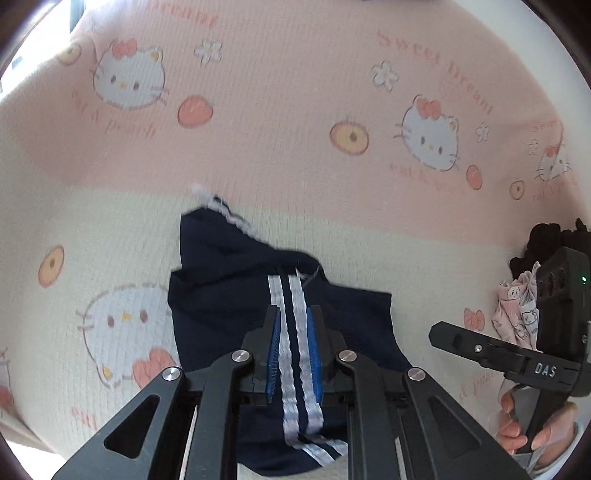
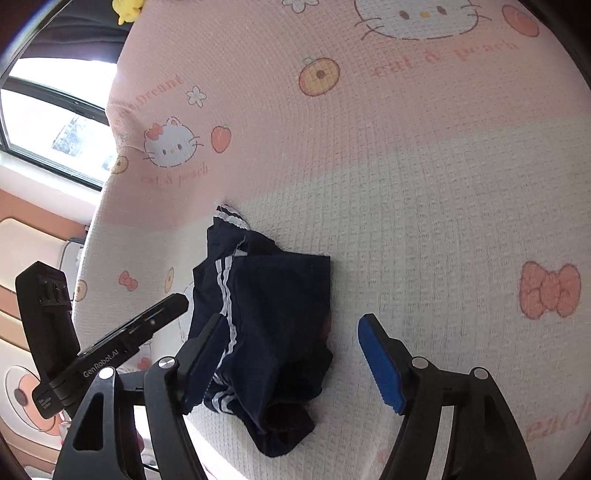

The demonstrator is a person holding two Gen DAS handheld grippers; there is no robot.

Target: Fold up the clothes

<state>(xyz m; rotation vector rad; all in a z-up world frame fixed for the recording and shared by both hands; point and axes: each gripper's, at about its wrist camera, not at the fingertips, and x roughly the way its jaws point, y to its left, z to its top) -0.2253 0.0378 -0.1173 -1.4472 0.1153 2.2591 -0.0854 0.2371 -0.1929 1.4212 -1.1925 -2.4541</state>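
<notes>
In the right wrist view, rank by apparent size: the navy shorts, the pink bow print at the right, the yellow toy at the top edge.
1. navy shorts, by far the largest.
2. pink bow print.
3. yellow toy, though it is cut by the frame and farther off, so its true size is unsure.

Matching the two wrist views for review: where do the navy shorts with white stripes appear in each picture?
Left wrist view: navy shorts lie low at centre, their striped side between the pads of the left gripper.
Right wrist view: they lie low, left of centre, by the open right gripper.
Shared landmark: the white-trimmed corner pointing at the bedsheet's pink band.
</notes>
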